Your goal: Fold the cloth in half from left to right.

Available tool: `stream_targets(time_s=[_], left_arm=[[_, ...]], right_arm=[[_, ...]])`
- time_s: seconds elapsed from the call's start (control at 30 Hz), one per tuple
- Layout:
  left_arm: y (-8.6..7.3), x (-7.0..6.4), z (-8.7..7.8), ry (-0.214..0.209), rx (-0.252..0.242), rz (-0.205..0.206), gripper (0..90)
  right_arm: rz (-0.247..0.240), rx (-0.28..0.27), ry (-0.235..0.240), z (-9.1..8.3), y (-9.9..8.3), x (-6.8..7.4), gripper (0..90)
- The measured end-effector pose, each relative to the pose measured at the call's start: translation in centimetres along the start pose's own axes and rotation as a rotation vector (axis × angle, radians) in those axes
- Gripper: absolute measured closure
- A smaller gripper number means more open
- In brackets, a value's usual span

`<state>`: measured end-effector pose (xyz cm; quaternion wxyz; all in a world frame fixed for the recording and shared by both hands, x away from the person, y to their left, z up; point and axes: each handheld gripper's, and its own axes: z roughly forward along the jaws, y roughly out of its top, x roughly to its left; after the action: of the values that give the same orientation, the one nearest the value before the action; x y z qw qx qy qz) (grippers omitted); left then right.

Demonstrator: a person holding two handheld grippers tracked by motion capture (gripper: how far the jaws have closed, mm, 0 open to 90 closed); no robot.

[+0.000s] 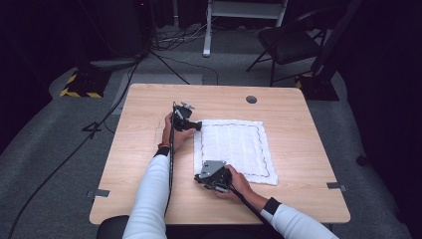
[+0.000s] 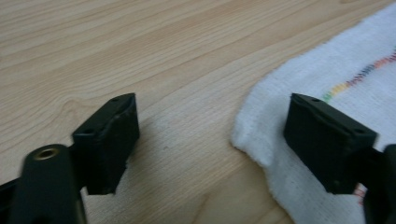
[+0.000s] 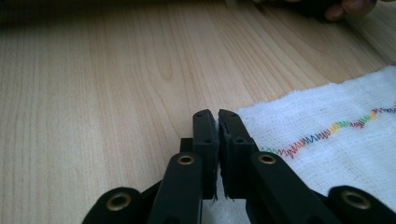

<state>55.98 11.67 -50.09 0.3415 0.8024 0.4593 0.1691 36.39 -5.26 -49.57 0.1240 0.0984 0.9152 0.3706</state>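
Closed right gripper (image 3: 218, 122) pinches the flat towel's (image 1: 234, 144) near-left corner; left gripper (image 2: 210, 140), jaws apart, straddles its far-left corner.

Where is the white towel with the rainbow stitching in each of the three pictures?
High view: the white towel lies flat at the middle of the table, between the two grippers.
Left gripper view: its corner fills the right side, just ahead of the right-hand jaw.
Right gripper view: it spreads over the lower right, beside the closed jaws.
Shared landmark: the rainbow zigzag stitching near the towel's edge.
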Motion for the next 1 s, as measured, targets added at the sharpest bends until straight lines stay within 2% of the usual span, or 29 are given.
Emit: stream_targets(time_s=[0.1, 0.2, 0.27, 0.33, 0.47, 0.67, 1.0], left_arm=[[0.1, -0.3, -0.2, -0.046, -0.002, 0.025, 47.0], [0.1, -0.3, -0.3, -0.092, -0.009, 0.027, 67.3], [-0.1, -0.1, -0.3, -0.107, -0.017, 0.007, 75.0], [-0.1, 0.1, -0.4, -0.117, -0.016, 0.014, 79.9], [-0.1, 0.2, -0.7, -0.121, -0.009, 0.028, 83.9], [0.0, 0.7, -1.5, -0.114, -0.024, 0.025, 84.4], [0.5, 1.0, -3.0, -0.089, -0.036, 0.054, 84.9]], right_arm=[[0.003, -0.002, -0.001, 0.0, 0.0, 0.0, 86.6], [0.006, -0.002, 0.001, 0.0, 0.0, 0.0, 86.6], [0.005, -0.002, -0.003, 0.1, 0.0, 0.0, 86.6], [0.004, 0.0, -0.006, 0.1, 0.1, 0.0, 86.7], [0.005, -0.001, -0.005, 0.2, 0.2, 0.0, 86.8], [0.003, -0.014, -0.018, 0.0, 0.6, -0.1, 86.9], [-0.015, -0.048, -0.039, -0.2, 2.1, 0.2, 87.0]])
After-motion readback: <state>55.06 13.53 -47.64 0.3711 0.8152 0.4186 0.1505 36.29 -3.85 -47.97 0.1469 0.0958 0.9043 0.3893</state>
